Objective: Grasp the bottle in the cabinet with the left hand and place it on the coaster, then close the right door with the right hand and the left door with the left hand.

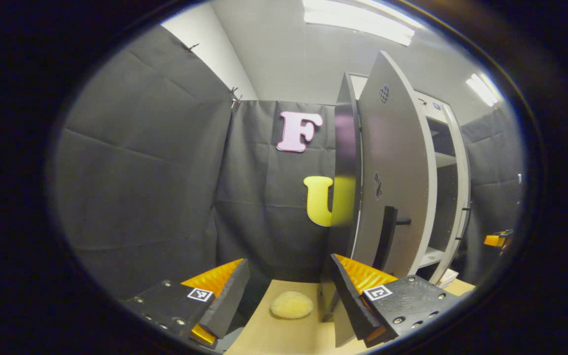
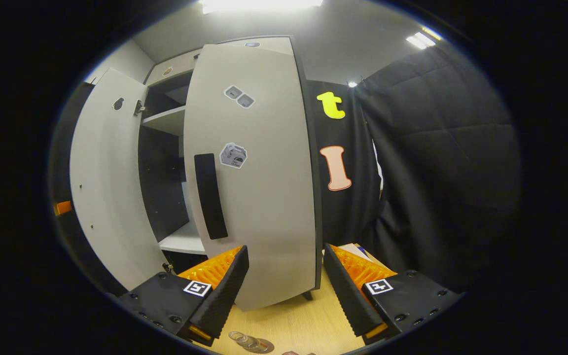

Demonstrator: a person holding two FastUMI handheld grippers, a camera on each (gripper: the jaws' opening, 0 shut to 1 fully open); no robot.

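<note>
In the left gripper view the cabinet's left door [image 1: 397,162] stands open, grey with a black handle [image 1: 386,237]. My left gripper [image 1: 289,291] is open just left of the door's lower edge, holding nothing. In the right gripper view the right door [image 2: 259,187], with its black handle [image 2: 210,196], is swung partway across the cabinet, while the left door [image 2: 104,197] stands wide open. My right gripper [image 2: 284,288] is open close in front of the right door's bottom edge. A clear bottle [image 2: 244,339] stands on a dark coaster [image 2: 263,345] at the bottom of that view.
The wooden table [image 2: 294,320] carries the cabinet, whose shelves [image 2: 168,121] show between the doors. A pale yellow round pad [image 1: 291,304] lies on the table ahead of my left gripper. Black cloth walls stand close behind and to both sides.
</note>
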